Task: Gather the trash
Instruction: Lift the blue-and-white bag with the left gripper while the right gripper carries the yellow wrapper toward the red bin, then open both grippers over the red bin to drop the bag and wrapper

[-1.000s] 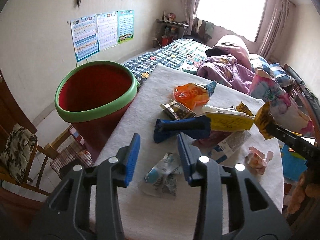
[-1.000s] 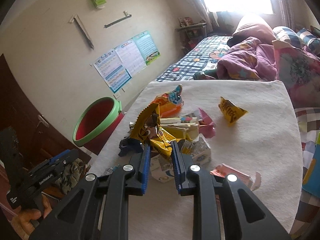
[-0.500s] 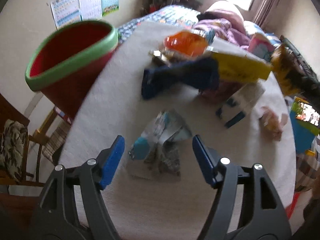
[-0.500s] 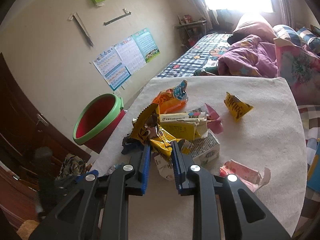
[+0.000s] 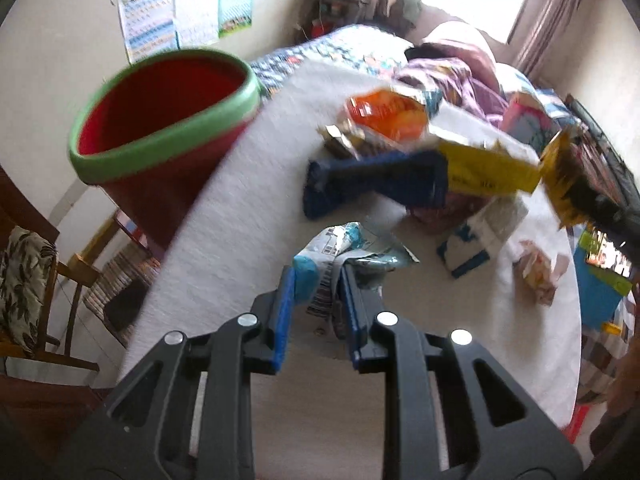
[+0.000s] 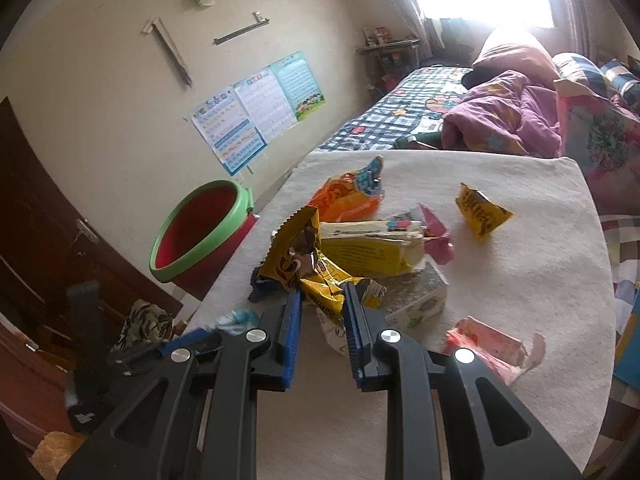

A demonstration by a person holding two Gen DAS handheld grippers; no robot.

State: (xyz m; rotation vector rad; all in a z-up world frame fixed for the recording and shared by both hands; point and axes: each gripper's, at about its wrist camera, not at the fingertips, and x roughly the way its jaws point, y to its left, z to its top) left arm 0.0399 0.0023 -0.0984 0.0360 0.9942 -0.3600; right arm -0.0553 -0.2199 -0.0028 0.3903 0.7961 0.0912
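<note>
left gripper (image 5: 318, 280) clamped on blue-white wrapper (image 5: 352, 252), frame centre | right gripper (image 6: 320, 300) pinching yellow wrapper (image 6: 304, 260) | lift straight off white table (image 5: 248, 208), keep squeezing, swing to red bin (image 5: 168, 108) upper left

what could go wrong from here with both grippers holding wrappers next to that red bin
The left gripper has just closed on the crumpled pale blue wrapper, mostly near one end, so the wrapper might slip out on the way to the red bin.

The right gripper pinches only the lower part of the yellow wrapper, whose top leans over the pile; lifting may drag the neighbouring trash.

The bin stands beyond the table's edge, so a short release would probably miss.
</note>
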